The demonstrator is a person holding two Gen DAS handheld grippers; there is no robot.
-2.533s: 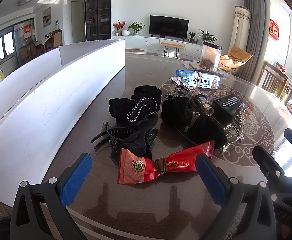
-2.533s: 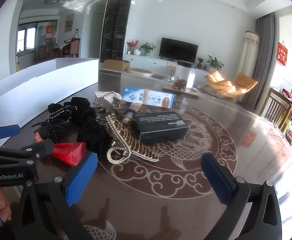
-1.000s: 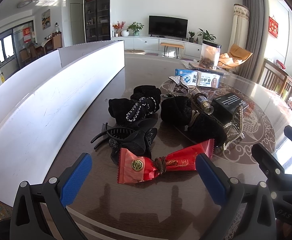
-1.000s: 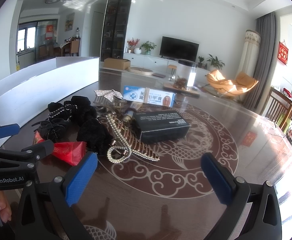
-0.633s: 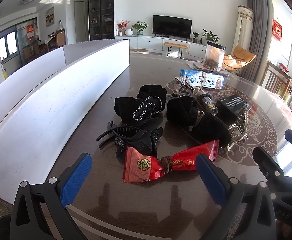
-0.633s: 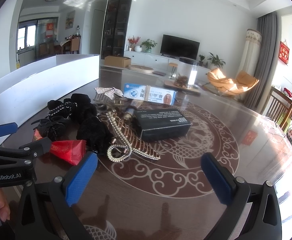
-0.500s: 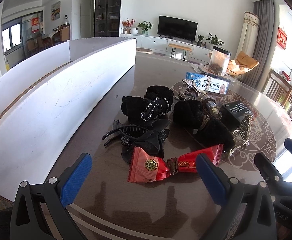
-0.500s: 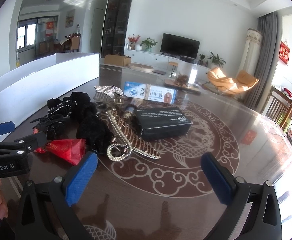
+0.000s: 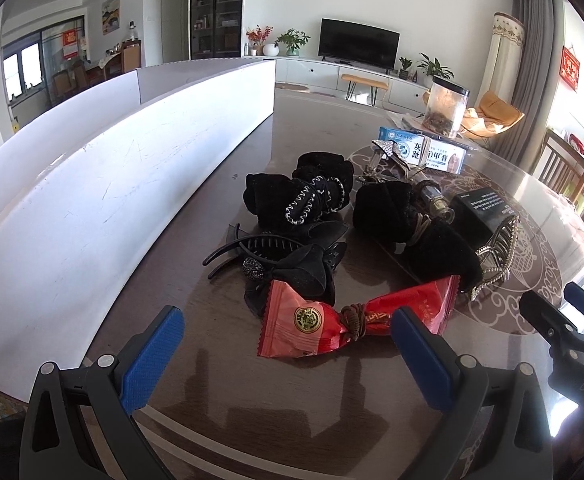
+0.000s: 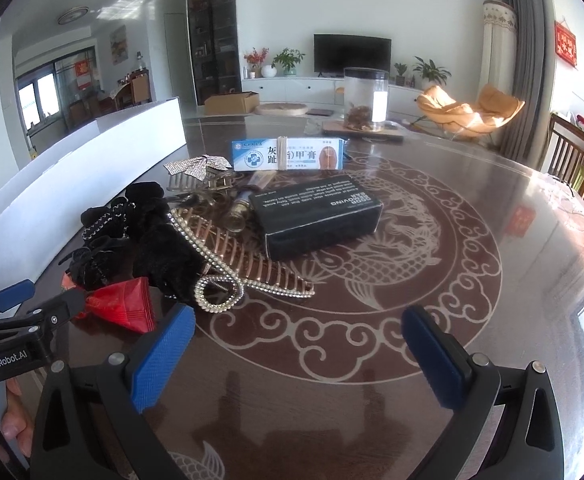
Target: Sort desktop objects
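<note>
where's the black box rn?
The black box sits mid-table in the right wrist view, right of the pearl hair comb and just in front of the blue-and-white ointment carton. In the left wrist view it shows far right, behind the comb.

A red wrapper (image 9: 356, 322) with a gold emblem, black hair clips (image 9: 292, 216), blue-padded tongs (image 9: 288, 344).

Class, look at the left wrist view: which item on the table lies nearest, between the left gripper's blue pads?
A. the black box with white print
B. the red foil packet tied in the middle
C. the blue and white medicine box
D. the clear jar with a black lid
B: the red foil packet lies just ahead of the open left gripper, with the other three farther back on the table.
</note>
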